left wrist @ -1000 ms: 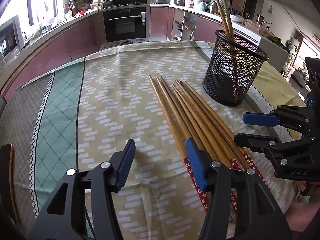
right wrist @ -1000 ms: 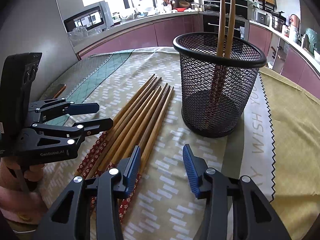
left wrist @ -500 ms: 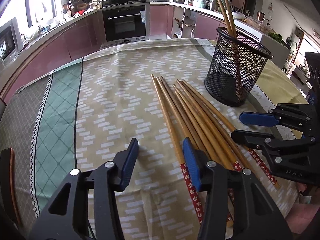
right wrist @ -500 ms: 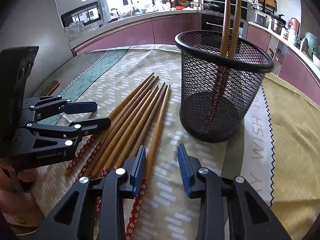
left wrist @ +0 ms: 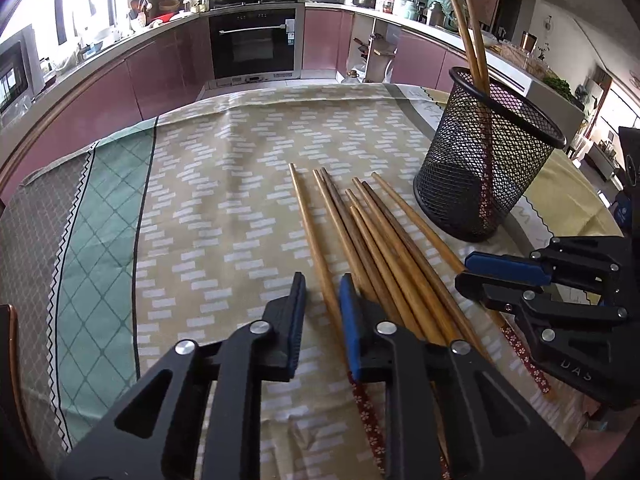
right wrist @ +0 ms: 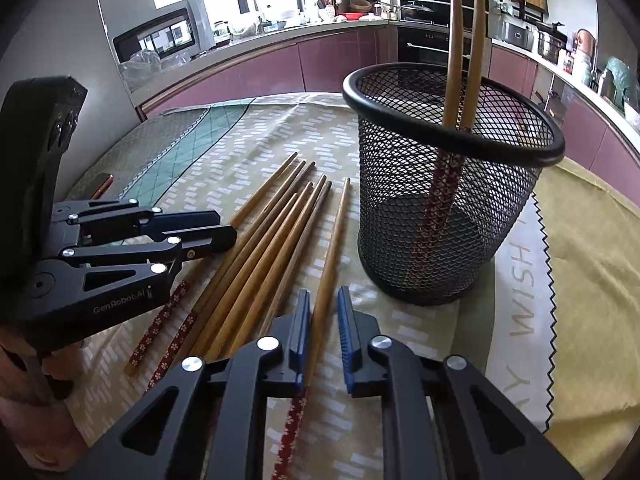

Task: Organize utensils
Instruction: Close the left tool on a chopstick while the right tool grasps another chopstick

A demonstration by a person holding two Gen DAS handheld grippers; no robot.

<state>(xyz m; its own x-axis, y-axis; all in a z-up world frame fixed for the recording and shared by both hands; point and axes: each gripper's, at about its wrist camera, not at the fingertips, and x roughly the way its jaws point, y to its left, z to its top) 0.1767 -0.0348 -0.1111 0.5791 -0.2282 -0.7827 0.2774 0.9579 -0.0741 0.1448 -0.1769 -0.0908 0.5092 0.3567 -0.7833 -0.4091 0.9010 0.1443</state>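
Here the left gripper (left wrist: 322, 300) hovers low over the cloth-covered bench (left wrist: 224, 200), its blue-padded fingers (left wrist: 297, 312) spread with a narrow gap that straddles the outermost chopstick (left wrist: 316, 248) of the loose bundle; whether the pads touch the wood cannot be told. The right gripper (right wrist: 323, 322) sits at the opposite edge of the same bundle, its fingers (right wrist: 345, 332) likewise parted a little, with the chopstick nearest the holder (right wrist: 330, 264) lying in the gap and close against the left-hand pad, the other pad standing clear of it. The chopsticks (right wrist: 272, 240) lie side by side on the patterned tablecloth (left wrist: 100, 220), plain wooden tips pointing away from both cameras and red flower-printed ends toward the person, some of those ends hidden beneath the tools. Just beside the bundle stands a black mesh holder (right wrist: 448, 200), upright on the cloth, with two chopsticks (right wrist: 464, 40) already inside it, leaning against its rim with their narrow tips up. In the left wrist view the right gripper appears at the right edge, low over the decorated ends; in the right wrist view the left gripper appears at the left, held in a hand (right wrist: 36, 400). Behind the bench runs a kitchen counter with pink cabinet fronts (left wrist: 160, 76) and a built-in oven (left wrist: 256, 44).
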